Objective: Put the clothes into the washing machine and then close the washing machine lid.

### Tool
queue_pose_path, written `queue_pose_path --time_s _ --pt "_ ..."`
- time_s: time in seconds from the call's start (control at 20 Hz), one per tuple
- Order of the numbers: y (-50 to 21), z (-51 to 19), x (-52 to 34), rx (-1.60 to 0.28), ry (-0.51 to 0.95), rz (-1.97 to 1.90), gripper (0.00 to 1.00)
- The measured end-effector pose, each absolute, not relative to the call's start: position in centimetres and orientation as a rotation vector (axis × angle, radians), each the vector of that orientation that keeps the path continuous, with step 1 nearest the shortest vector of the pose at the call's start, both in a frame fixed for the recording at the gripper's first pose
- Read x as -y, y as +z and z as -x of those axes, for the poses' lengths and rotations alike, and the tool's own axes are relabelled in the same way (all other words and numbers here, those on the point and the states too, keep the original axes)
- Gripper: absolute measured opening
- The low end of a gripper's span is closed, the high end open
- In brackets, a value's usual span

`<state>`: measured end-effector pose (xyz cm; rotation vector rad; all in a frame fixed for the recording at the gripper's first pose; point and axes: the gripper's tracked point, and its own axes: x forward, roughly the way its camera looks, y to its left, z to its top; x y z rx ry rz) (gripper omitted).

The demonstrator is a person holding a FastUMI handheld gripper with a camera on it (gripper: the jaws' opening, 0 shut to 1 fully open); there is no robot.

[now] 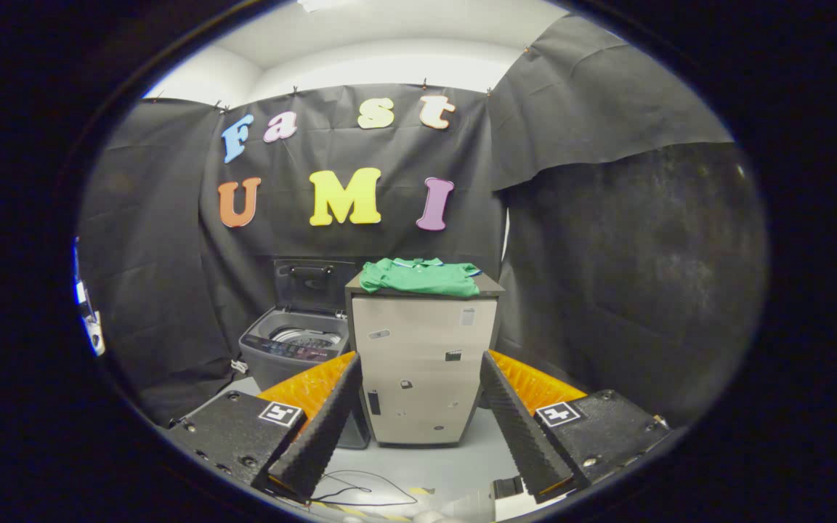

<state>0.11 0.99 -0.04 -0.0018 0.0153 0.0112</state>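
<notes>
Garment: folded green cloth shirt (420,277), atop beige metal cabinet (422,370), well beyond claw.
Claw: gripper (418,418) released, empty.
Washer: grey top-loading washing machine (296,349), lid up, left of the cabinet.

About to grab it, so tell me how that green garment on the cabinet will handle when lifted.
The green garment lies folded and slumped on the cabinet, so it is likely floppy and will unfold and dangle. It looks thin, probably light. The open gripper is well short of it; pinching several layers should hold better.
</notes>
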Motion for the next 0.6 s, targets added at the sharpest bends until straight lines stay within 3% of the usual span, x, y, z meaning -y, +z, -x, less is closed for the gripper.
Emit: queue_pose_path --time_s 0.6 --pt "5.2 -1.7 -1.5 0.000 -0.019 0.026 1.00"
